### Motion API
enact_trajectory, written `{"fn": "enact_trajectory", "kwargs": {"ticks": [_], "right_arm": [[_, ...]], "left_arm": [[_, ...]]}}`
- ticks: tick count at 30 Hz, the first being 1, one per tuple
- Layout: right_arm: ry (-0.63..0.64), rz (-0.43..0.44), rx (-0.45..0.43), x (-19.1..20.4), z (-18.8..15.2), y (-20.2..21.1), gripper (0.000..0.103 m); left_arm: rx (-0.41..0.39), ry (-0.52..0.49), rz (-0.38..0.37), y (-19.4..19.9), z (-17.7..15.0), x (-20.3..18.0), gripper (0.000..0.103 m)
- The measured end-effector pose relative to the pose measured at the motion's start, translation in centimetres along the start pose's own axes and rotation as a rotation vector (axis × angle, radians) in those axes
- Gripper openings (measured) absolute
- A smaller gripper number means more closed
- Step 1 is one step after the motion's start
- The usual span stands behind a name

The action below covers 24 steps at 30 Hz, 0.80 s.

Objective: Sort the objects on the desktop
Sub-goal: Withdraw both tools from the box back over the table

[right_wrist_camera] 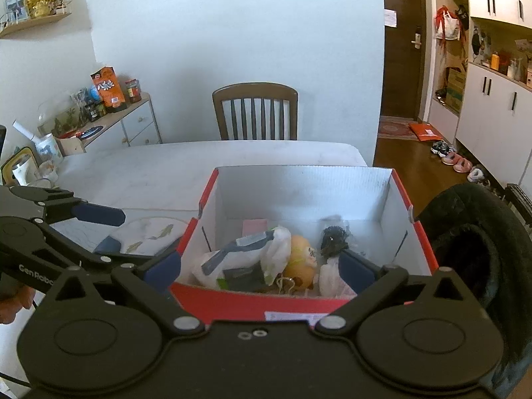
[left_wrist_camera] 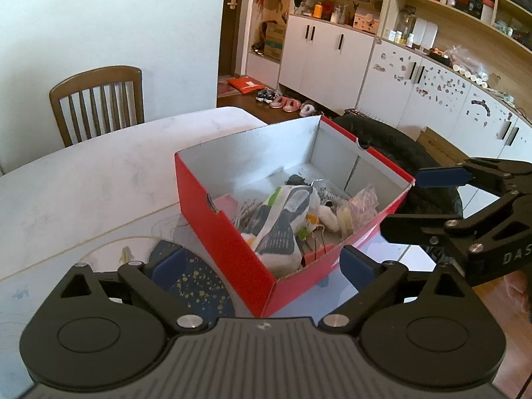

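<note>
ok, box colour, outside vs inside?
The box is red outside, plain white-grey inside; clearest in the left wrist view.

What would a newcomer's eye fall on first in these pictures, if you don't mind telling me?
Most likely the red box with its white inside, standing open on the pale table and filled with a jumble of small things, among them a crumpled white bag. Next come the left gripper and the right gripper, both open and empty, poised at the box's near edge. Beyond the table stands a wooden chair.
</note>
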State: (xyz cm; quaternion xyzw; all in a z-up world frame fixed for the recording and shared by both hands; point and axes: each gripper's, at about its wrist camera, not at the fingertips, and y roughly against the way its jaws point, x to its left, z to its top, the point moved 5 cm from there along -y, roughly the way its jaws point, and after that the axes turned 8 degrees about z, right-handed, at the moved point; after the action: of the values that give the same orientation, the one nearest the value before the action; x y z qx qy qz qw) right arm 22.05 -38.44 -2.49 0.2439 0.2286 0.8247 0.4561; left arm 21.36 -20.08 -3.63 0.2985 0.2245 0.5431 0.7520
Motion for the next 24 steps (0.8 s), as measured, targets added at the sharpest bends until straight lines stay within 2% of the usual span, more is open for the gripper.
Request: {"fn": "enact_trajectory", "kwargs": {"ticks": [16,24], "right_arm": [[-0.063,-0.069,-0.02,2.3,-2.2,1.6,0.102],[-0.075,-0.073,-0.017,3.5,-2.6,1.5,0.102]], "left_arm": [[0.012,-0.052,-0.021,1.8,-2.5,0.4,0.099],[-0.003,-0.042,0.012,2.4,-3.1,1.7,0.099]]}}
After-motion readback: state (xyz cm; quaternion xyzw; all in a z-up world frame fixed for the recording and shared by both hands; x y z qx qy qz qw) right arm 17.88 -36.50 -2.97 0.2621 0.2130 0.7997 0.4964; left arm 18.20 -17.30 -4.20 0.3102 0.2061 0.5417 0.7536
